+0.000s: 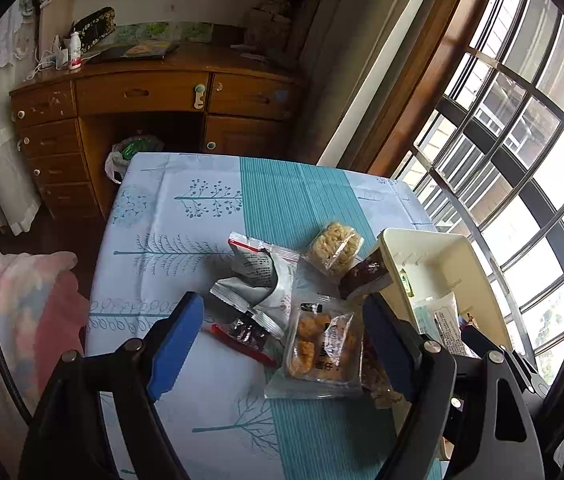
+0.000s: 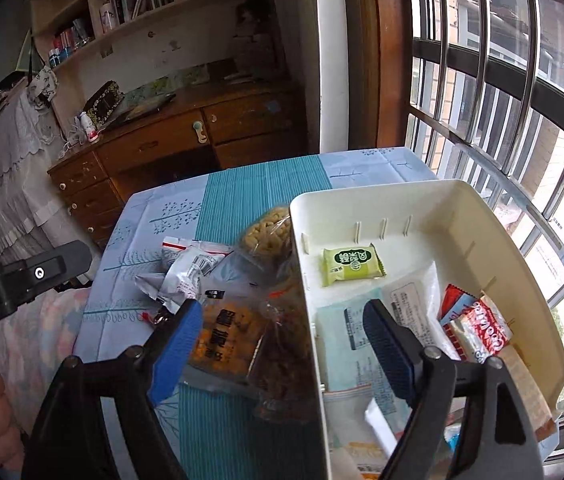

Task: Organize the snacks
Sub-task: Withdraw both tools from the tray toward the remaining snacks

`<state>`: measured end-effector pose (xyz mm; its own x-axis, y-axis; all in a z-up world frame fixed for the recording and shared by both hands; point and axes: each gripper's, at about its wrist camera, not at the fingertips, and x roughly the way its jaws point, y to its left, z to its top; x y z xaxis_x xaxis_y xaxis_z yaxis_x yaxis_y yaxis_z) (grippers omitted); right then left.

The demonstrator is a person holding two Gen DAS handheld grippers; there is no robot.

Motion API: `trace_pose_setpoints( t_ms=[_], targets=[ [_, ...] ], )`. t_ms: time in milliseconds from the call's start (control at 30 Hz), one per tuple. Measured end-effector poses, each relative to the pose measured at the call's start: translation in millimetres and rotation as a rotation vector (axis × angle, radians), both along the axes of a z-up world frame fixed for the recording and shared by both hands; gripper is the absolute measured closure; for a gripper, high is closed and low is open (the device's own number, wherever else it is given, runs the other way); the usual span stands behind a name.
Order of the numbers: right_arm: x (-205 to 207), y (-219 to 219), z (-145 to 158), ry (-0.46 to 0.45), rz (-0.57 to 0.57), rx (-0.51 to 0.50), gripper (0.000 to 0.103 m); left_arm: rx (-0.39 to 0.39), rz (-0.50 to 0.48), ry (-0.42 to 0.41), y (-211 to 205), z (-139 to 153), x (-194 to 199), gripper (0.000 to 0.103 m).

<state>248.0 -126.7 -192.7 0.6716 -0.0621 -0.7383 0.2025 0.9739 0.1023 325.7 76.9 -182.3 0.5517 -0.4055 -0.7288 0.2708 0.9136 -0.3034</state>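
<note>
Roughly halfway, by my judgement. Inside the cream bin (image 2: 434,216) lie a green packet (image 2: 352,265), a red-and-white wrapper (image 2: 482,330) and some flat pale sachets. On the tablecloth (image 1: 185,216) beside it a heap waits: the clear pack of orange bites (image 1: 322,346), a puffed-rice cake (image 1: 334,249), a grey-and-red pouch (image 1: 257,268) and what may be a dark bar, hard to read. The left gripper (image 1: 282,338) is spread wide above the heap and the right gripper (image 2: 277,344) straddles the bin's wall; neither grips anything.
</note>
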Motion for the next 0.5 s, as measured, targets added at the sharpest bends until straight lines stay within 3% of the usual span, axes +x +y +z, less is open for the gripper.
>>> trace_pose_setpoints(
  t_ms=[500],
  targets=[
    [17.8, 53.2, -30.0, 0.057, -0.046, 0.006, 0.02, 0.098, -0.138, 0.136, -6.6, -22.9, 66.3, 0.022]
  ],
)
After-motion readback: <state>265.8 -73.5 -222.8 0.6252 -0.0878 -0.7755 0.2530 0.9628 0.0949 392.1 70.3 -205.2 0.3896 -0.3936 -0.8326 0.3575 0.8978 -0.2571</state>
